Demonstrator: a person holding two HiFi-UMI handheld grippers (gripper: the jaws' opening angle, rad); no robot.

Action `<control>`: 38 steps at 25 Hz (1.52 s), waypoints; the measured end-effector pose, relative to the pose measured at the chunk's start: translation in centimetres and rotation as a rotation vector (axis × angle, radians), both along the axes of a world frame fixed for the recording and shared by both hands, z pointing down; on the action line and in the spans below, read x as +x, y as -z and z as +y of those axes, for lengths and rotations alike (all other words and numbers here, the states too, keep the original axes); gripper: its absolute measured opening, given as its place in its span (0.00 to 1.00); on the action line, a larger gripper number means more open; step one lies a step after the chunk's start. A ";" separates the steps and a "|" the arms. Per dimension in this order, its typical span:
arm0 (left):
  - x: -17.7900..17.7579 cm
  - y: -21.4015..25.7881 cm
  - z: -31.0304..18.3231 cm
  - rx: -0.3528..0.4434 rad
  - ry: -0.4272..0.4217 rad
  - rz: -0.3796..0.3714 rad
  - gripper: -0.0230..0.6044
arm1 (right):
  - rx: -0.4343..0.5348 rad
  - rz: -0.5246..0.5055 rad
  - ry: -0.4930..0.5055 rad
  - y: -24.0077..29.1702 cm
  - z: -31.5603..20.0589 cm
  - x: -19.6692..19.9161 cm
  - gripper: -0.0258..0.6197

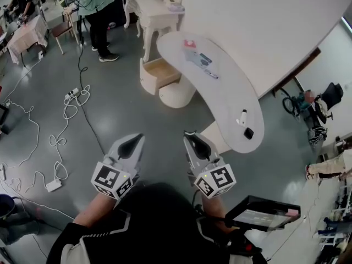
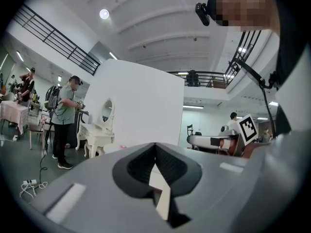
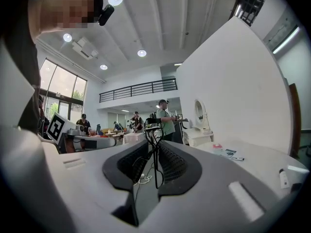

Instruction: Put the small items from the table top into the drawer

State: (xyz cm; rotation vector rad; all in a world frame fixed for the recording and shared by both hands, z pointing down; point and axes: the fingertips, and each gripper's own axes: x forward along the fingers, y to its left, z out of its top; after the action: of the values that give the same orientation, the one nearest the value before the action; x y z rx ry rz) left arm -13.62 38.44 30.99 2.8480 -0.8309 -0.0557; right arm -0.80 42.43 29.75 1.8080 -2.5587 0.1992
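Black wire tool point(image 3: 155, 164), likely an eyelash curler, stands upright in my right gripper point(image 1: 193, 142), jaws clenched on its stem so it can't tip. It sits at lower centre, off the table point(image 1: 231, 87), probably bound for the open drawer point(image 1: 160, 70) at upper centre. White tube point(image 1: 242, 116) and small black item point(image 1: 248, 132) wait near the table's lower end. Left gripper point(image 1: 133, 143) is closed and empty, parked aside.

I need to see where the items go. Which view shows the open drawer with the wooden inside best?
The head view: the drawer shows from above, pulled out beneath the far end of the white table, its wooden inside visible. The left gripper view and the right gripper view do not show it.
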 end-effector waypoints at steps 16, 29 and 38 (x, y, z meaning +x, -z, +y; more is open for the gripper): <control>-3.9 -1.2 -5.3 -0.021 -0.050 0.028 0.04 | -0.022 0.029 -0.021 -0.4 -5.8 -3.8 0.15; 1.3 -0.4 -15.3 -0.002 0.031 -0.006 0.04 | 0.019 -0.018 0.074 -0.4 -16.7 1.2 0.15; 7.2 0.1 -21.8 -0.006 0.089 -0.036 0.04 | 0.013 -0.039 0.134 -0.9 -23.6 6.8 0.15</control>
State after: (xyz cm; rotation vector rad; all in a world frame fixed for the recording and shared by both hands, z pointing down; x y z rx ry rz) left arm -6.40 16.62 30.90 2.8126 -0.9637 -0.0132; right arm 5.96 18.85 30.66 1.6445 -2.7013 0.2198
